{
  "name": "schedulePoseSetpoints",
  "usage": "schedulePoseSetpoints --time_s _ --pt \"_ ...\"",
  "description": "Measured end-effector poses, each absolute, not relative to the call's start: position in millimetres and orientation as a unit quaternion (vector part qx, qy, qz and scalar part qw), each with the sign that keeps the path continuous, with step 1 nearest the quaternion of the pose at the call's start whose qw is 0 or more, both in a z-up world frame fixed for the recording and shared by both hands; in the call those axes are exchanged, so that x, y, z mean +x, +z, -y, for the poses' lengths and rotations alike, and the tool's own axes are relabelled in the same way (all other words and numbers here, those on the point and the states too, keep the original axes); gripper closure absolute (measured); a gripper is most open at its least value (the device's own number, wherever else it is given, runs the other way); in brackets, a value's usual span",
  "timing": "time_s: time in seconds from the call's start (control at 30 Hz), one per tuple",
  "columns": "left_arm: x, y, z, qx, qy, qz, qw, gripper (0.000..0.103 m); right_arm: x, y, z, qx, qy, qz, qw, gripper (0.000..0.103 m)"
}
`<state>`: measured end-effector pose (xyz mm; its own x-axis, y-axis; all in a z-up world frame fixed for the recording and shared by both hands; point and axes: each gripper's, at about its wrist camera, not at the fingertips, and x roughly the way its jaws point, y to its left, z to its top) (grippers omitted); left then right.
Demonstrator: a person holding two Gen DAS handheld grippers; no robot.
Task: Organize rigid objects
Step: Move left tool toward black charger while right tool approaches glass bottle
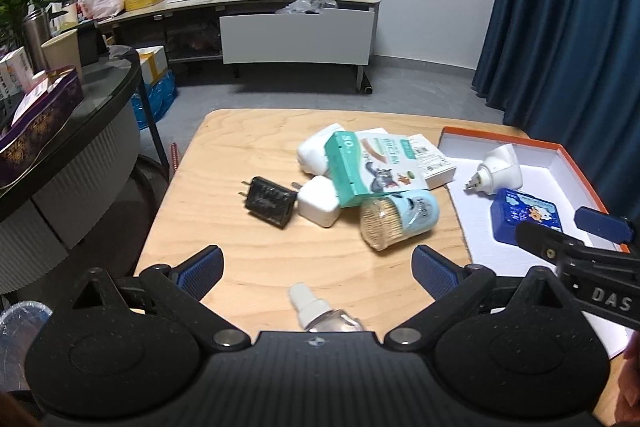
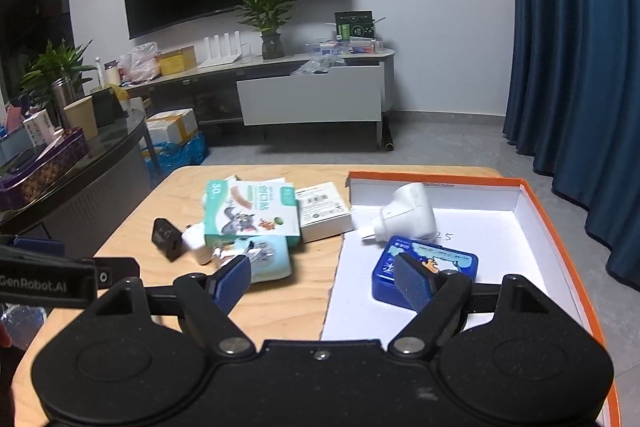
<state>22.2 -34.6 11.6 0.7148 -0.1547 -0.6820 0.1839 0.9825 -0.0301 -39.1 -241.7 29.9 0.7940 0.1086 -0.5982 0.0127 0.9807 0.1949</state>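
A pile lies on the wooden table [image 1: 224,155]: a black charger [image 1: 268,201], a white charger [image 1: 318,205], a green cartoon box [image 1: 368,163], a toothpick jar [image 1: 400,217] and a white box [image 1: 434,159]. My left gripper [image 1: 316,271] is open just short of the pile. A small spray bottle [image 1: 320,311] lies loose under it. The orange-rimmed white tray [image 2: 560,223] holds a white plug-in device [image 2: 408,213] and a blue box [image 2: 448,263]. My right gripper [image 2: 324,283] is open over the tray's left edge, holding nothing.
A dark counter [image 1: 100,115] loaded with boxes and cups runs along the left of the table. Beyond the table are grey floor, a TV cabinet [image 1: 296,35] with a plant, and blue curtains [image 1: 560,27] on the right.
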Motion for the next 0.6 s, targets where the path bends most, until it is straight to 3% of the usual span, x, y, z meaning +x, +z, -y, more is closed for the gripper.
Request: schedulePoseSetpoints --time_s 0.6 --pt "26 -10 -11 0.002 -0.048 -0.384 0.922 0.000 -49 17 194 0.080 0.101 -0.351 0.927 0.010"
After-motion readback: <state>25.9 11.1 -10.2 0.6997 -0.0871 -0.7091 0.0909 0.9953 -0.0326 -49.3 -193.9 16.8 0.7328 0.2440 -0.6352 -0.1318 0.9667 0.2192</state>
